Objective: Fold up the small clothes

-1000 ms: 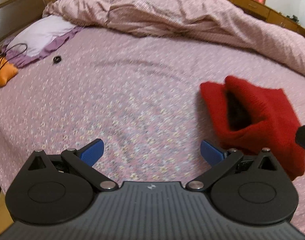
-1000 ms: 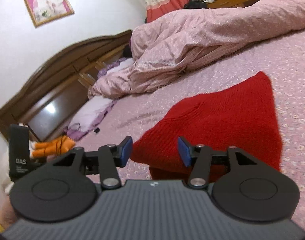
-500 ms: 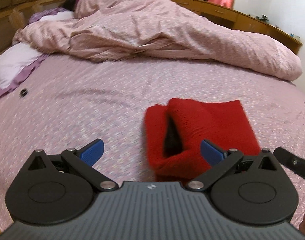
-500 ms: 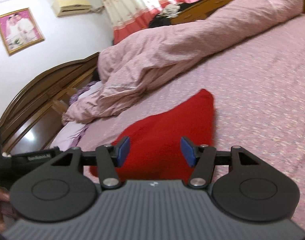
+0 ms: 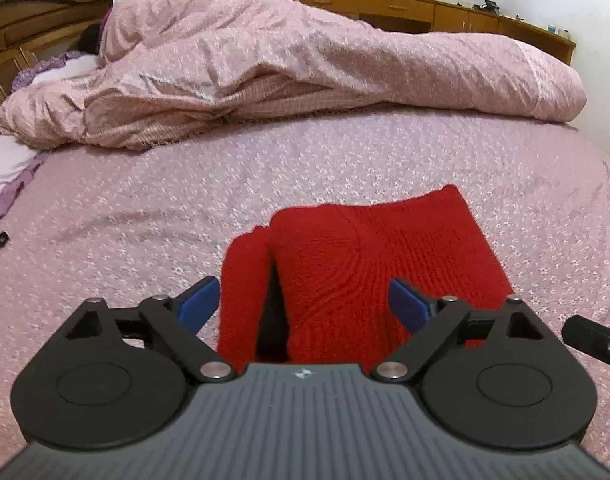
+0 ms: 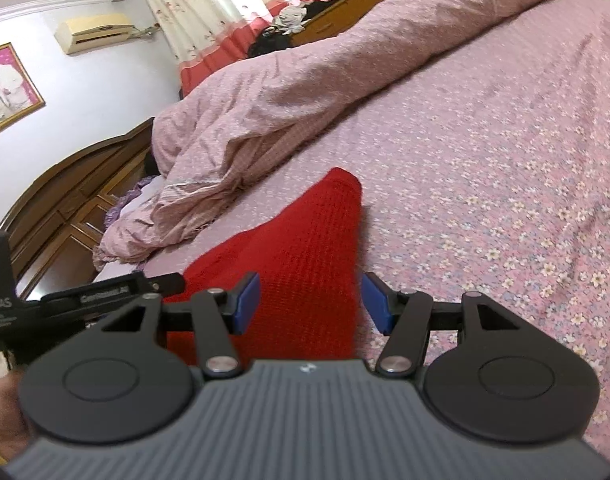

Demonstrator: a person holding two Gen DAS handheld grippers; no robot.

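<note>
One wide bed (image 5: 345, 168) fills both of my views, its sheet pink-lilac with a small flower print, and a rumpled pink quilt (image 5: 305, 76) is heaped across its far side. Near me on the sheet lies the red knitted garment (image 5: 369, 256), folded into a roughly rectangular bundle with ribbed stitches; from my left camera I see its near-left edge parted, a dark gap showing between two layers. From my right camera the same garment (image 6: 305, 248) reads as a flat red wedge tapering to a far corner. My left gripper (image 5: 303, 304) has its blue-padded tongs spread wide, one either side of the bundle's near end; whether they touch the knit I cannot tell. My right gripper (image 6: 311, 300) is likewise apart, straddling the garment's near right edge and holding nothing. A wooden headboard (image 6: 65, 200) stands at far left, a low wooden cabinet (image 5: 425, 10) runs behind the quilt, and a framed picture (image 6: 5, 88) hangs on the wall. A small dark object (image 5: 1, 239) sits on the sheet at far left; I cannot tell what it is.
</note>
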